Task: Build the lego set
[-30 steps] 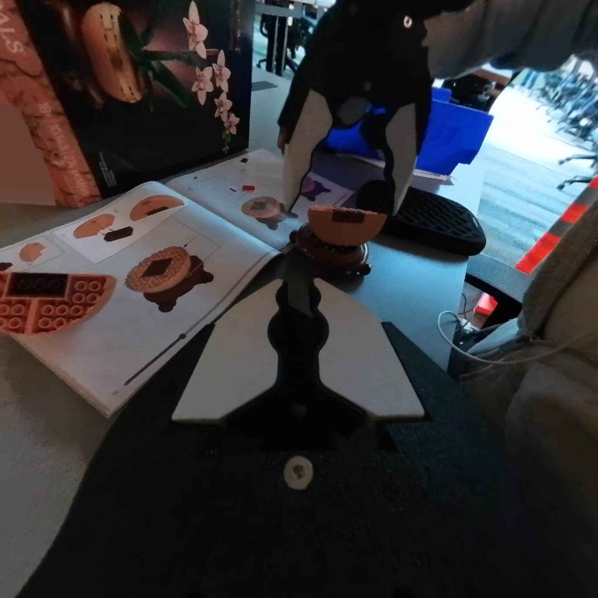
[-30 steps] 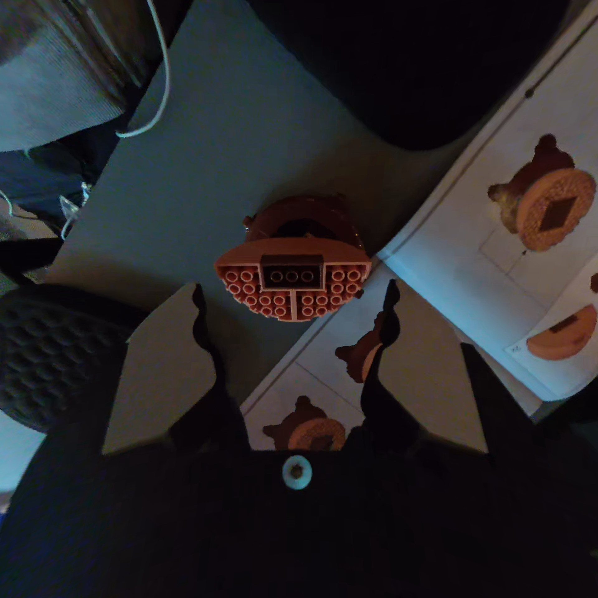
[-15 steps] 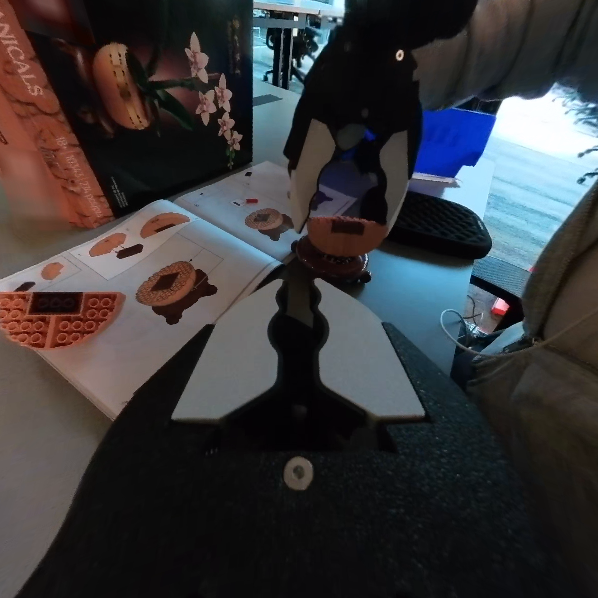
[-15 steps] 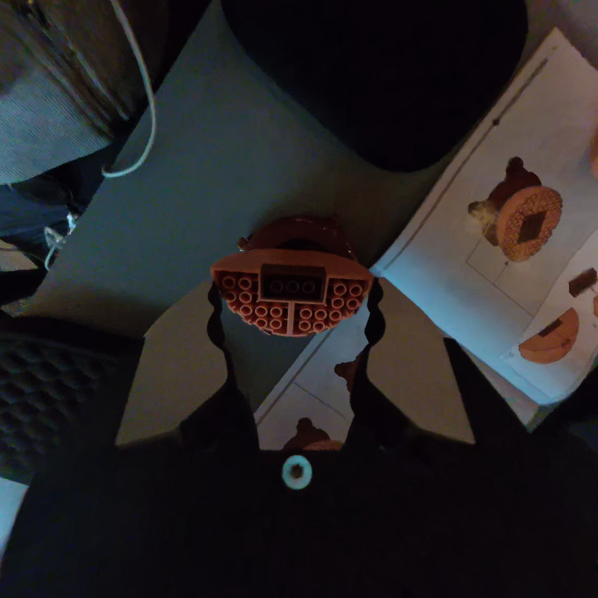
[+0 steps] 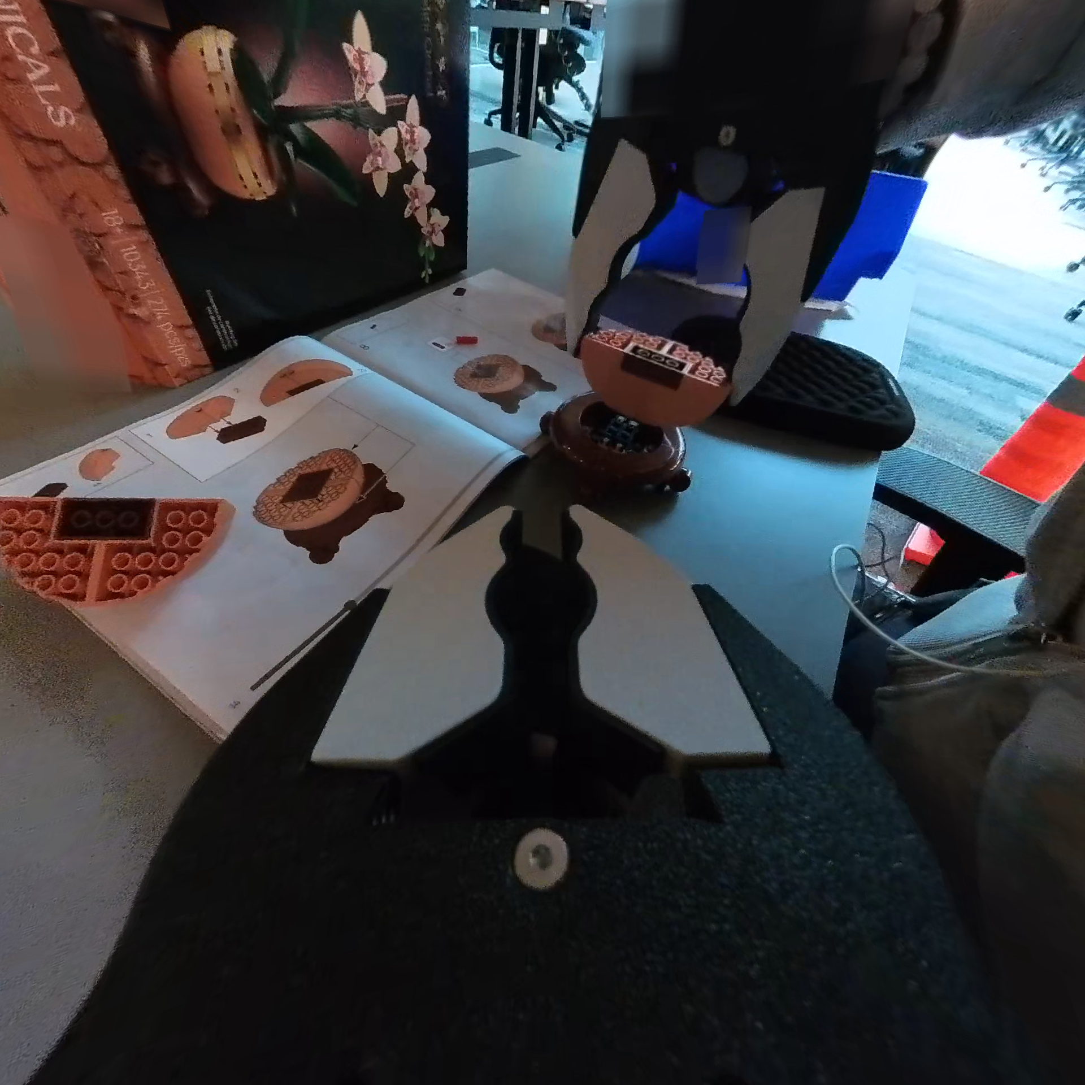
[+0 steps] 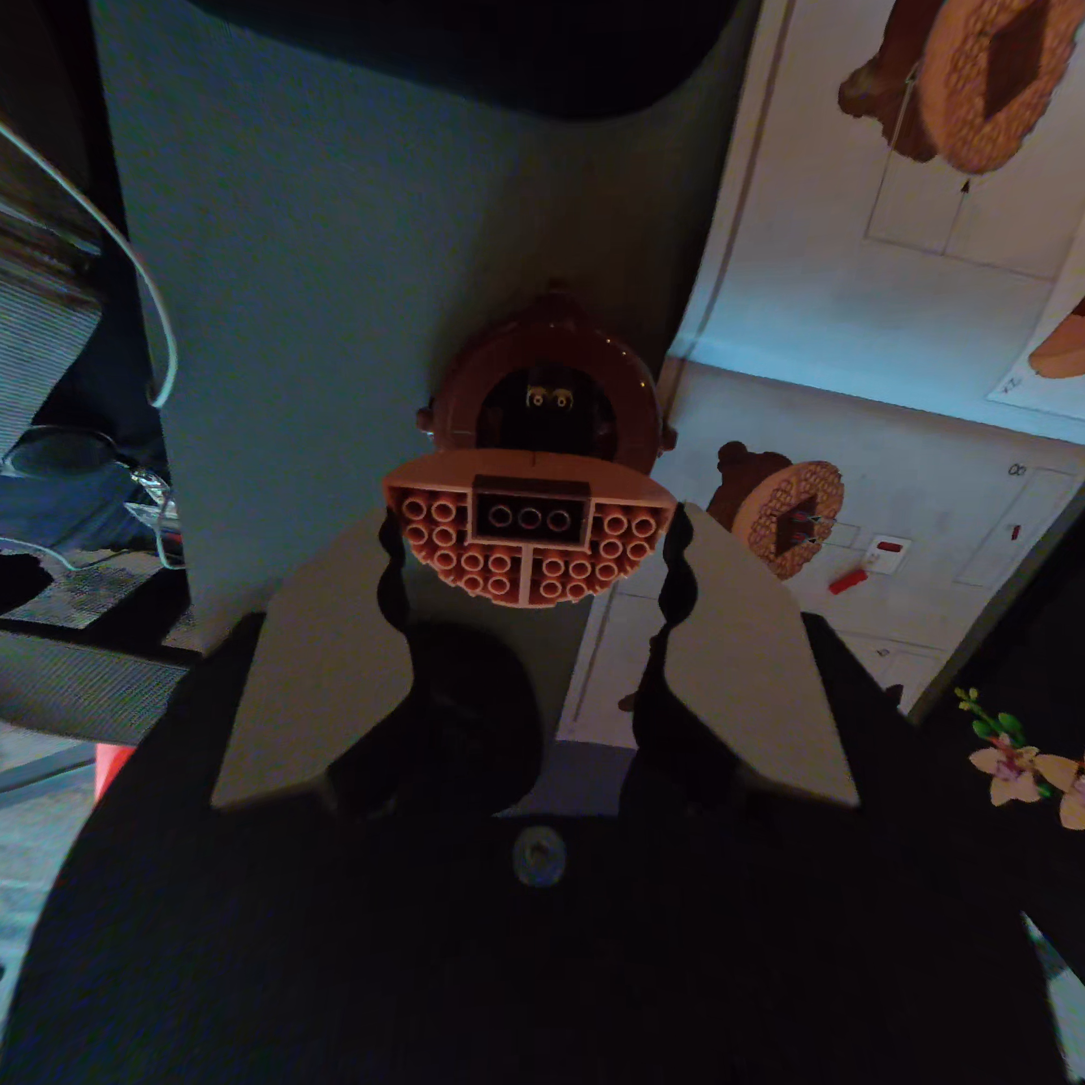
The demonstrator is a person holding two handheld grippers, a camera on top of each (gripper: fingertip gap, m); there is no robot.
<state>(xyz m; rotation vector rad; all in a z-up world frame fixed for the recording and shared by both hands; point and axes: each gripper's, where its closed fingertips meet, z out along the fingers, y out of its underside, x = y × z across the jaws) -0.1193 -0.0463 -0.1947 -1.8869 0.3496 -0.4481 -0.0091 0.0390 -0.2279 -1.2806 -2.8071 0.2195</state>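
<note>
My right gripper [image 6: 531, 516] is shut on a salmon half-round studded brick piece [image 6: 528, 540] with a dark brick set in it; both pads press on its curved ends. In the left wrist view this piece [image 5: 651, 381] hangs tilted in the right gripper [image 5: 657, 370], just above a round brown brick base [image 5: 616, 452] on the grey table. The base's dark hollow [image 6: 546, 399] shows beyond the piece. My left gripper [image 5: 537, 516] is shut with nothing between its fingers, low over the table just short of the base. A second salmon half-round piece [image 5: 100, 546] lies on the open instruction booklet [image 5: 293, 469].
A tall dark box with an orchid picture [image 5: 264, 147] stands behind the booklet. A black mesh pad [image 5: 822, 393] lies right of the base, with a blue bin [image 5: 869, 235] behind. The table edge [image 5: 851, 528], a white cable [image 5: 845, 587] and a person's grey clothing [image 5: 998, 704] are at right. About 15 cm separates my left fingertips from my right.
The right gripper's fingers closed onto the half-round piece that sat on the brown base, then lifted and tilted it off the base. The left gripper stayed shut and nearly still.
</note>
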